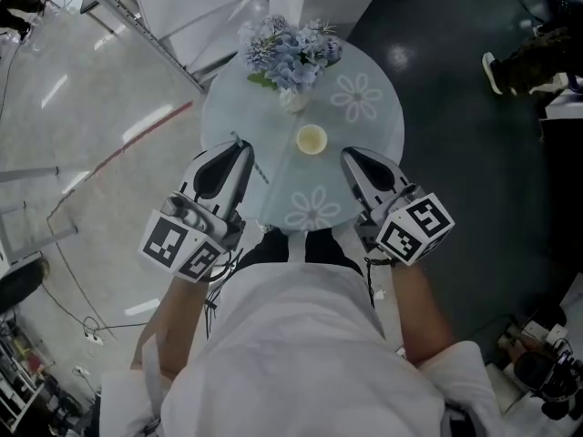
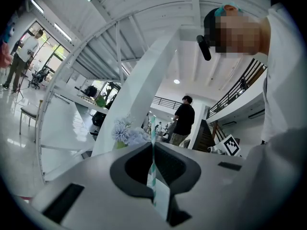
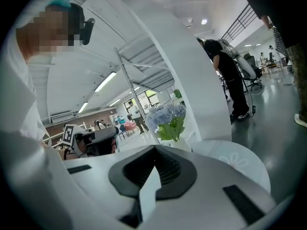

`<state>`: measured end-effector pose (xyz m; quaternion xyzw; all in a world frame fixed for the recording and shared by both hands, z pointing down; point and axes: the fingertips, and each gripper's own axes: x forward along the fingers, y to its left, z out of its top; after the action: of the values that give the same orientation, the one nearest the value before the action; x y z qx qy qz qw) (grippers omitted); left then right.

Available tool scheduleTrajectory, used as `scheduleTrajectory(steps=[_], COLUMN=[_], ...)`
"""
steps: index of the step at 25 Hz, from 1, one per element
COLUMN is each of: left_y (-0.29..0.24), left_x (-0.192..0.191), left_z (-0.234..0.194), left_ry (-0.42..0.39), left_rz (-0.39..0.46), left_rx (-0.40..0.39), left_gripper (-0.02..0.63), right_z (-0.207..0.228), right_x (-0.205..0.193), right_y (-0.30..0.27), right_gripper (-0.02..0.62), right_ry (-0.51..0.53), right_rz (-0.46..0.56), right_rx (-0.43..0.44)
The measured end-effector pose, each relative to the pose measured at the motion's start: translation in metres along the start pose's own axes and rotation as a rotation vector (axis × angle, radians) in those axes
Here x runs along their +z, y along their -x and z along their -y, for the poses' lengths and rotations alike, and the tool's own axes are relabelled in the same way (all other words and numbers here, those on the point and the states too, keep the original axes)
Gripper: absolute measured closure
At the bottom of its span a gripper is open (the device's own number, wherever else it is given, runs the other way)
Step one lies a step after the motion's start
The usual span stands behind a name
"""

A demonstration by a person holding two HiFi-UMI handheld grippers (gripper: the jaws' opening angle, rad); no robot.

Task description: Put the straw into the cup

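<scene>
A small cup [image 1: 311, 139] with a pale yellow inside stands in the middle of the round glass table [image 1: 373, 139]. My left gripper [image 1: 243, 149] is at the table's near left edge, shut on a teal-and-white striped straw [image 2: 153, 134]. The straw rises upright from the closed jaws, with a white paper strip [image 2: 162, 199] beside it. In the head view the straw [image 1: 260, 169] shows as a thin slanted line by the fingertips. My right gripper [image 1: 350, 157] is at the near right of the cup, shut on a white strip of paper wrapper [image 3: 148, 191]. Both grippers are short of the cup.
A vase of blue flowers [image 1: 291, 53] stands just behind the cup. White slanted beams [image 1: 137, 21] run at the left behind the table. People stand in the hall [image 2: 183, 119] beyond it. My own white-clothed body [image 1: 301, 353] is close against the table's near edge.
</scene>
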<state>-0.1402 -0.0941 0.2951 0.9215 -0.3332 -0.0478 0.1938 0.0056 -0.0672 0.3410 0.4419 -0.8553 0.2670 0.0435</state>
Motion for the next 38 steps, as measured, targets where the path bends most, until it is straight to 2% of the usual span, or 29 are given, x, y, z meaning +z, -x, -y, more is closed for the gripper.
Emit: scheduleTrajectory(steps=[11,20,26,38], left_y=[-0.046,-0.066,-0.075,-0.099], left_x=[-0.016,-0.029,-0.047,-0.074], left_z=[0.005,-0.003,-0.009,-0.024], left_ry=[0.008,0.034,0.051,0.061], left_rz=[0.005,0.065,0.07,0.064], left_rx=[0.118,0.268,0.303,0.314], left_gripper=[0.574,0.574,0.574,0.574], right_z=[0.053,0.09,0.103,0.121], right_x=[0.012,0.004,-0.009,-0.031], right_y=[0.0,0.004,0.007,0.009], right_gripper=[0.578,0.578,0.578,0.578], right_ry=[-0.005,-0.024,-0.033,-0.05], right_rz=[-0.041,-0.095,-0.132,-0.17], right_rx=[0.084,0.132,0.144,0.148])
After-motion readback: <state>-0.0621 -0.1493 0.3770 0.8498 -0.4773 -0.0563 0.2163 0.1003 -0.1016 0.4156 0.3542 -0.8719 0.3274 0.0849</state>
